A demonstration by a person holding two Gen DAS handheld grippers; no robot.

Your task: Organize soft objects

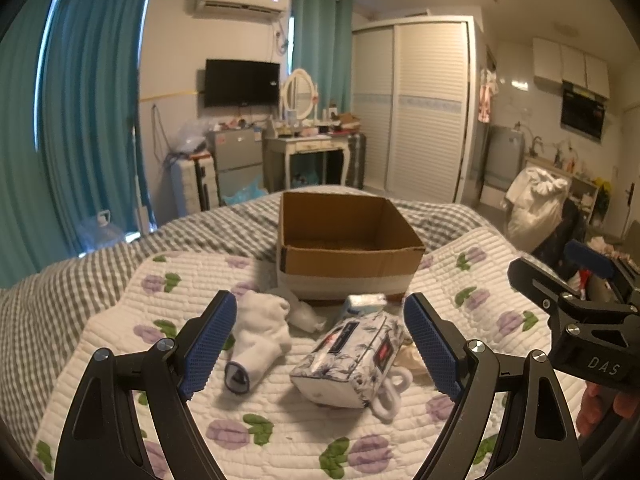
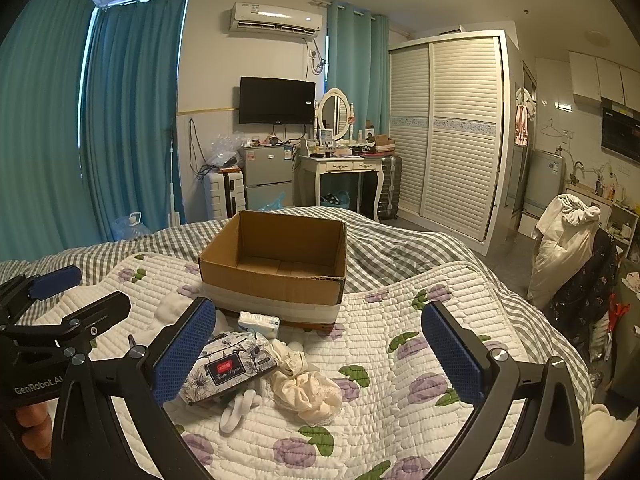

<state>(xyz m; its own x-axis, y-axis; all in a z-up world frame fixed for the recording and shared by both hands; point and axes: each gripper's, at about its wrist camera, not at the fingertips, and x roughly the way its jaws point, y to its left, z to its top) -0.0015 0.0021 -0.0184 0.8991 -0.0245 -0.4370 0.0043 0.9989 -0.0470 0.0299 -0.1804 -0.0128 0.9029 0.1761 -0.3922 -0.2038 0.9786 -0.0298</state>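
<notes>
matt cardboard box (image 1: 352, 256), quilted cloth bedspread (image 1: 460, 304)

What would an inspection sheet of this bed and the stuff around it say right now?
Surface: quilted floral blanket over a checked bed cover.
Job's things: empty cardboard box; white sock, floral tissue pack, small tissue packet, cream scrunchie lying in front of it.
Clutter: nothing seen on the bed.
Grippers: left gripper and right gripper, jaws open, holding nothing.
Cables: cords hang beside the TV.
Surroundings: curtains, wardrobe, dressing table.
</notes>
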